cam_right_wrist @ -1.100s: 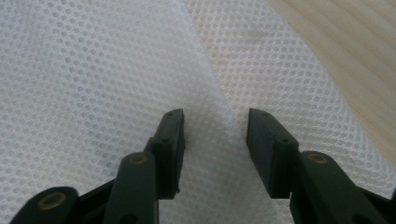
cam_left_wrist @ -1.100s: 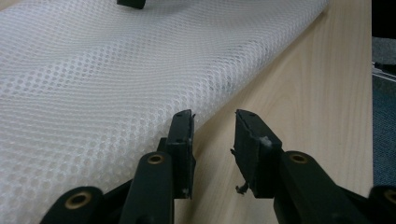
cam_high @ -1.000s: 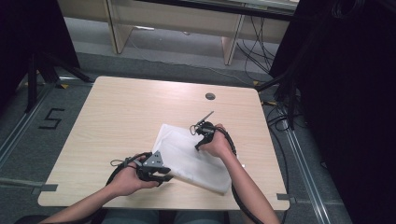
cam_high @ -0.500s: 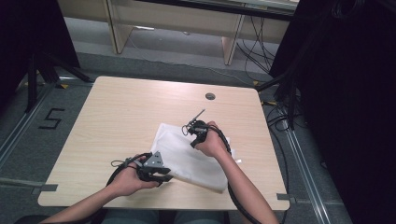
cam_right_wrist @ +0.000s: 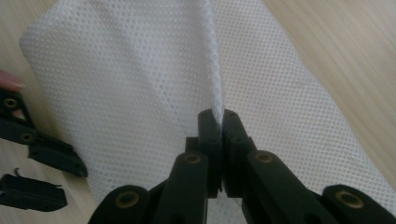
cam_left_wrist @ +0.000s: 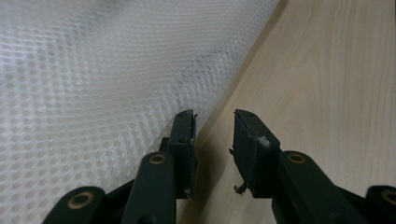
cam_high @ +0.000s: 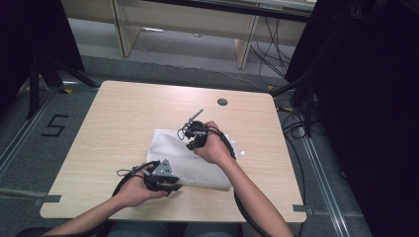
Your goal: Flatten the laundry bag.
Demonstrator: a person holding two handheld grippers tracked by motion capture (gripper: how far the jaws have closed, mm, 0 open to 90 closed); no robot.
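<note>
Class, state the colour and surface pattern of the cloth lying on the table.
The cloth is white, with a fine mesh of tiny holes, clearest in the right gripper view.

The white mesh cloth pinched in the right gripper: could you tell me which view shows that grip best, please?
The right gripper view: the right gripper is shut on a raised fold of the white mesh cloth. The high view shows the cloth's whole spread on the table; the left gripper view shows its edge close up.

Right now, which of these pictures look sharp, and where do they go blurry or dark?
High view: even light on the table, black at the sides. Left gripper view: jaws sharp, the mesh blurs toward the top, a shadow under its edge. Right gripper view: mesh weave crisp by the shut right gripper.
</note>
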